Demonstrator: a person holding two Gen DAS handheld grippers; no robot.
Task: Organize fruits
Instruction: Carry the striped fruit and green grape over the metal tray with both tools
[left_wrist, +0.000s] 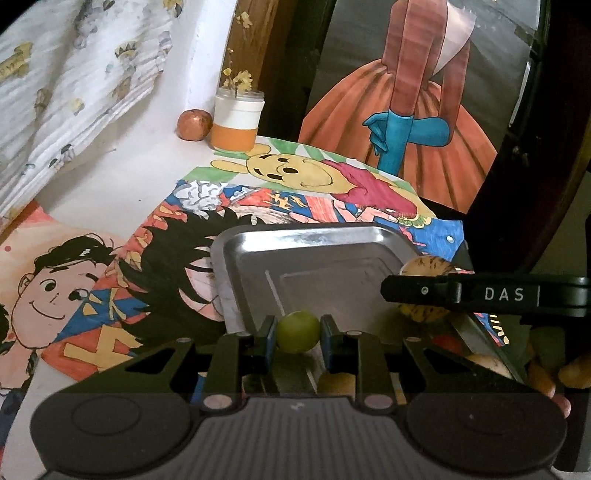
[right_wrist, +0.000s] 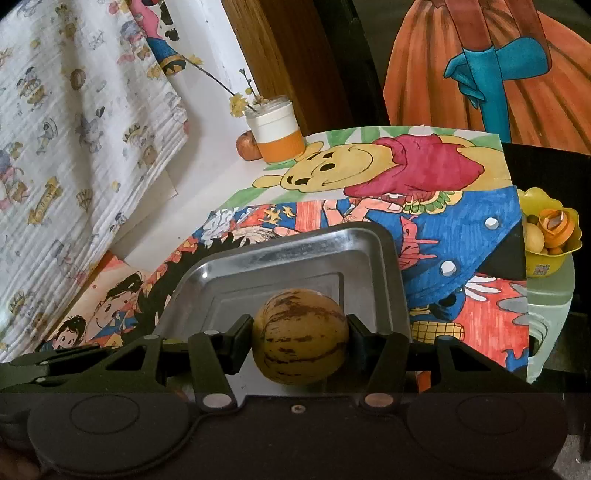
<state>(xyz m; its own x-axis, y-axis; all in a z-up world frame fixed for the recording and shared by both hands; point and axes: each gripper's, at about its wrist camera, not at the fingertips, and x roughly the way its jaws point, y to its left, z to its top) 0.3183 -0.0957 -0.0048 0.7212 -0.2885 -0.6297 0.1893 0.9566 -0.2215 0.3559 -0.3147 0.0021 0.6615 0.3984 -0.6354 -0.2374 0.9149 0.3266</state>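
Observation:
My left gripper (left_wrist: 298, 330) is shut on a small green round fruit (left_wrist: 297, 331) over the near edge of a steel tray (left_wrist: 314, 254). My right gripper (right_wrist: 300, 336) is shut on a yellow fruit with brown stripes (right_wrist: 300, 336) above the same tray (right_wrist: 295, 251). In the left wrist view the striped fruit (left_wrist: 424, 267) shows at the right behind the right gripper's black finger (left_wrist: 480, 293). The tray's floor is bare.
Cartoon drawings (right_wrist: 388, 173) cover the table under the tray. A white and orange jar with a flower sprig (right_wrist: 275, 129) and a reddish fruit (right_wrist: 247, 146) stand at the back. A yellow bowl of fruits (right_wrist: 546, 236) sits at the right. A patterned cloth (right_wrist: 74, 129) hangs at left.

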